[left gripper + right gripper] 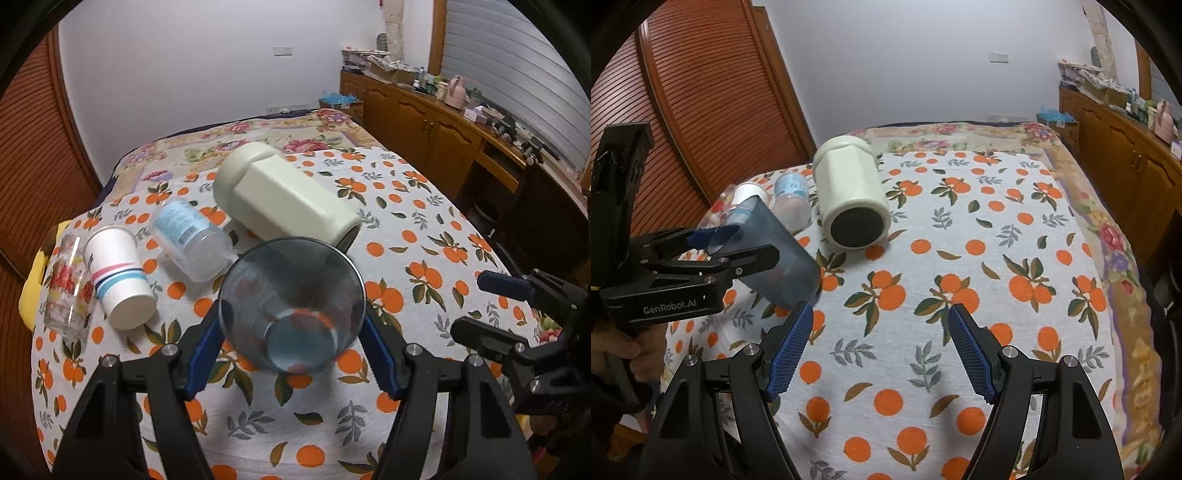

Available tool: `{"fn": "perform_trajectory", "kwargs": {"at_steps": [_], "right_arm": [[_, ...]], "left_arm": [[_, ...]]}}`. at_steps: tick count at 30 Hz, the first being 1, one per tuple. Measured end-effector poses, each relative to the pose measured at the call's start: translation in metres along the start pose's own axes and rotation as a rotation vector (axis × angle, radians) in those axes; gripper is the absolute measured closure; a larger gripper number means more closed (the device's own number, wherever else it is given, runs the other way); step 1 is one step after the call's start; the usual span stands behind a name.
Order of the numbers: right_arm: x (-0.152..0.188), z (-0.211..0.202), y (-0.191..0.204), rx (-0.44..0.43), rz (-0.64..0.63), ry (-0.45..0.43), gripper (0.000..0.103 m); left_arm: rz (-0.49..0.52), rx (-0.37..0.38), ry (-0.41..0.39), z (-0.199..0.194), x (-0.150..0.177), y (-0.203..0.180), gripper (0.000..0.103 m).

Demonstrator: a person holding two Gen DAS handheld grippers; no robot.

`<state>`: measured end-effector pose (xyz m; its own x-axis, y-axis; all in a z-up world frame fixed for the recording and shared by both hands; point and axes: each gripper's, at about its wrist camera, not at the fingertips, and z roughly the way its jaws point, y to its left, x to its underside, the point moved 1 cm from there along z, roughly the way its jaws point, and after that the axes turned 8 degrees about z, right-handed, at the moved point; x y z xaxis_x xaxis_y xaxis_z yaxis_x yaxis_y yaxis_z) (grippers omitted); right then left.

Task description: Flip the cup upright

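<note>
Blue-padded fingers of the left hand-held gripper (291, 332) are clamped on a translucent blue-grey plastic cup (291, 306), held off the orange-print tablecloth (424, 236) and tilted. In the left wrist view its rounded base faces the camera and its wide rim points away toward the far side. From the right wrist view the same cup (775, 254) appears at the left, slanted, raised above the cloth in that gripper's black frame (713, 254). The right hand-held gripper (882, 350) hangs nearby with its two fingers apart, nothing between them. Beyond the cup a cream faceted thermos jug (280, 195) lies on its side. Left of it a clear plastic bottle with a pale blue label (192, 240) also lies on its side, then a white paper cup with pink and blue stripes (118, 277), tipped over, and a patterned drinking glass (68, 291) at the far left edge.
</note>
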<state>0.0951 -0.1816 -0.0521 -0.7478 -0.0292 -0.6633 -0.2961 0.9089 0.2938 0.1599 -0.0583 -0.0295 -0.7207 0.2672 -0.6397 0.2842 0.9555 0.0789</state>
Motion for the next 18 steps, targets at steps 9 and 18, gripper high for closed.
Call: {"fn": "perform_trajectory", "kwargs": {"at_steps": [9,18], "right_arm": [[-0.003,-0.003,-0.011,0.015,0.024,-0.012,0.026],[-0.005,-0.008,-0.006,0.010,0.026,-0.032,0.026]], "left_arm": [[-0.004,0.014,-0.017,-0.004,-0.001,-0.001,0.032],[-0.057,0.051,-0.088,-0.027,0.010,0.005,0.027]]}}
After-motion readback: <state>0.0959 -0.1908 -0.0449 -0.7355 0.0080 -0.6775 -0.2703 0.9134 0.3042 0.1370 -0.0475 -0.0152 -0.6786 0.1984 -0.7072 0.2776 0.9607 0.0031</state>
